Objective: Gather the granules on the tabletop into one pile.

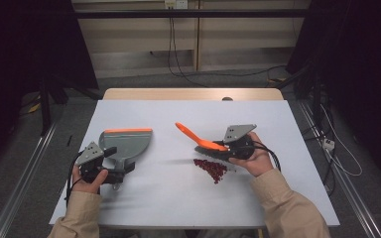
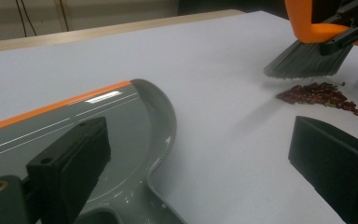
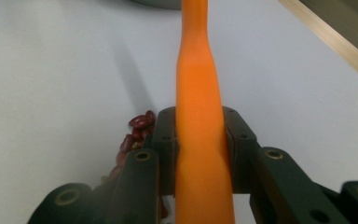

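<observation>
At frame centre the right gripper (image 1: 230, 144) clamps the light, stiff brush (image 1: 206, 144) by its slick orange handle above loose beans (image 1: 211, 169), while the left gripper's (image 1: 113, 166) jaws stand apart beside the dustpan (image 1: 127, 144).

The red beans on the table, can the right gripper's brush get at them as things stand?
Probably yes. The right gripper clamps the brush, whose bristles hang just above the beans, with bare table around the pile and the dustpan well aside.

My right tongs (image 3: 200, 154) hiding part of the beans (image 3: 137, 133), brush handle (image 3: 198, 93) running off the top edge, dustpan (image 2: 98, 135) being cropped at the left edge, its handle hiding under my left hand (image 1: 92, 179)
</observation>
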